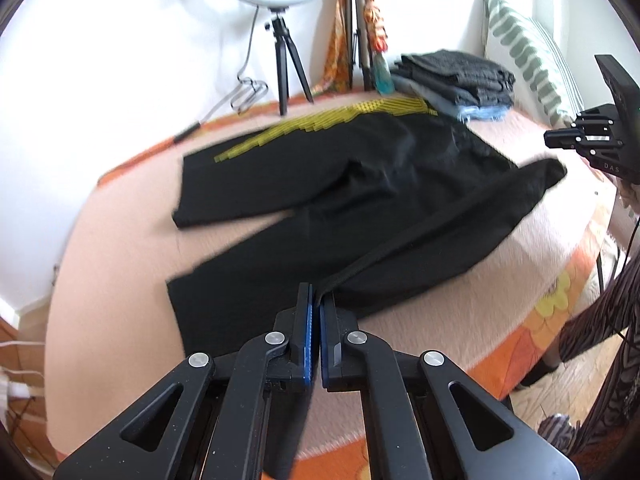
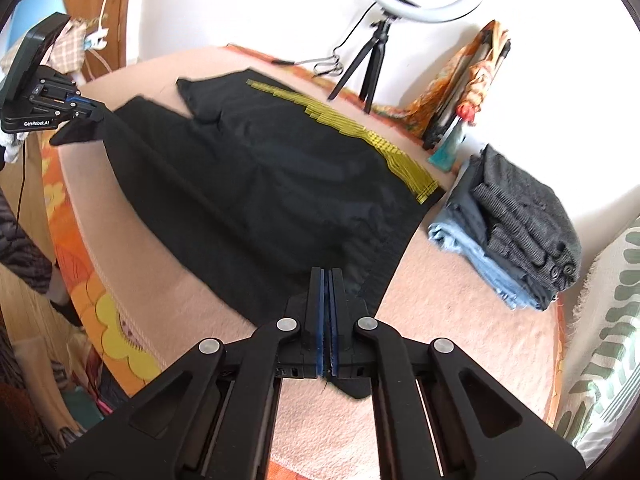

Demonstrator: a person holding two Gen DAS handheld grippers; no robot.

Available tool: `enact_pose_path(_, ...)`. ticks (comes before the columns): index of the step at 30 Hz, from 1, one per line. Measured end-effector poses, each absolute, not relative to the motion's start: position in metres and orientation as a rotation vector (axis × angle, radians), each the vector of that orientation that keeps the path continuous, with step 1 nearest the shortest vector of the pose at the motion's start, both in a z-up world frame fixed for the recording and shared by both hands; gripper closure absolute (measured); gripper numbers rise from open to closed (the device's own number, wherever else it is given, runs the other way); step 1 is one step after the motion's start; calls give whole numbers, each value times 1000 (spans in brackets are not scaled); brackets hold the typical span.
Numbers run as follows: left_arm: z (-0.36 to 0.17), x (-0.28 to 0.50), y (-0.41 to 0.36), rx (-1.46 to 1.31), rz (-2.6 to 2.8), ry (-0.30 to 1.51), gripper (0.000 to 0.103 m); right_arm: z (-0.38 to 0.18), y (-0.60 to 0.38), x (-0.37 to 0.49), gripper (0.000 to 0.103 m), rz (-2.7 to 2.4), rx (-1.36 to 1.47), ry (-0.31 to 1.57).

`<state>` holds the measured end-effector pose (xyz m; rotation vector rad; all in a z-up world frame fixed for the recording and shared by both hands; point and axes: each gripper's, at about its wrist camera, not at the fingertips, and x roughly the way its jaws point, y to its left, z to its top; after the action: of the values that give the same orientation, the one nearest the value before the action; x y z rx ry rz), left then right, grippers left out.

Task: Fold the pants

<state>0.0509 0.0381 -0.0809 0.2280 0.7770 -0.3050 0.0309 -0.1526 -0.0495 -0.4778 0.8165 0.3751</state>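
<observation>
Black pants (image 1: 360, 184) with a yellow patterned stripe down one side lie spread on a pink blanket on the bed (image 1: 120, 260). My left gripper (image 1: 318, 296) is shut on the hem edge of the near leg, and a seam runs away from its blue pads. From the right wrist view, that left gripper (image 2: 94, 114) holds the leg end lifted at the far left. My right gripper (image 2: 330, 276) is shut on the waist corner of the pants (image 2: 260, 184), with a flap of fabric hanging below its jaws. It appears at the right edge as the right gripper (image 1: 560, 140).
A stack of folded clothes (image 2: 516, 224) sits by a green-patterned pillow (image 2: 608, 340) at the head of the bed. A ring light on a tripod (image 2: 376, 64), a wire hanger (image 1: 248, 92) and an orange-wrapped stand (image 1: 356, 32) line the far wall. A patterned sleeve (image 1: 600, 320) shows at the right.
</observation>
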Motion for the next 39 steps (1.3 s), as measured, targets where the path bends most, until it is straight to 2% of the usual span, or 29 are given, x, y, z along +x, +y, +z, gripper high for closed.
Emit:
enact_pose_path(5, -55, 76, 45, 211, -304, 711, 102, -22, -149, 47, 101, 342, -463, 759)
enact_pose_path(11, -49, 94, 46, 233, -297, 712, 103, -18, -146, 41, 101, 530, -455, 815)
enact_pose_path(12, -47, 96, 48, 227, -294, 712, 103, -22, -146, 38, 96, 556, -449, 843)
enact_pose_path(14, -46, 102, 54, 192, -294, 711, 103, -31, -146, 32, 67, 588, -428, 888)
enact_pose_path(15, -46, 104, 55, 179, -298, 717, 103, -37, -145, 28, 44, 610, -412, 912)
enact_pose_path(16, -48, 105, 56, 177, -299, 723, 103, -44, -143, 23, 39, 635, -411, 929)
enact_pose_path(21, -56, 101, 59, 151, -370, 770, 103, -82, -124, 4, 39, 674, -558, 1002)
enact_pose_path(24, -65, 92, 61, 149, -385, 826, 94, -99, -128, 6, 39, 657, -595, 1042)
enact_pose_path(28, -81, 78, 56, 146, -406, 886, 52, -110, -137, 10, 39, 626, -603, 1057)
enact_pose_path(29, -85, 75, 53, 146, -407, 897, 47, -112, -139, 11, 39, 609, -609, 1055)
enact_pose_path(36, -129, 70, 27, 315, -357, 997, 47, -118, -152, 14, 40, 556, -628, 1056)
enact_pose_path(38, -135, 73, 32, 307, -350, 993, 49, -120, -152, 14, 48, 551, -636, 1059)
enact_pose_path(39, -134, 74, 35, 285, -362, 987, 55, -122, -153, 15, 57, 550, -638, 1062)
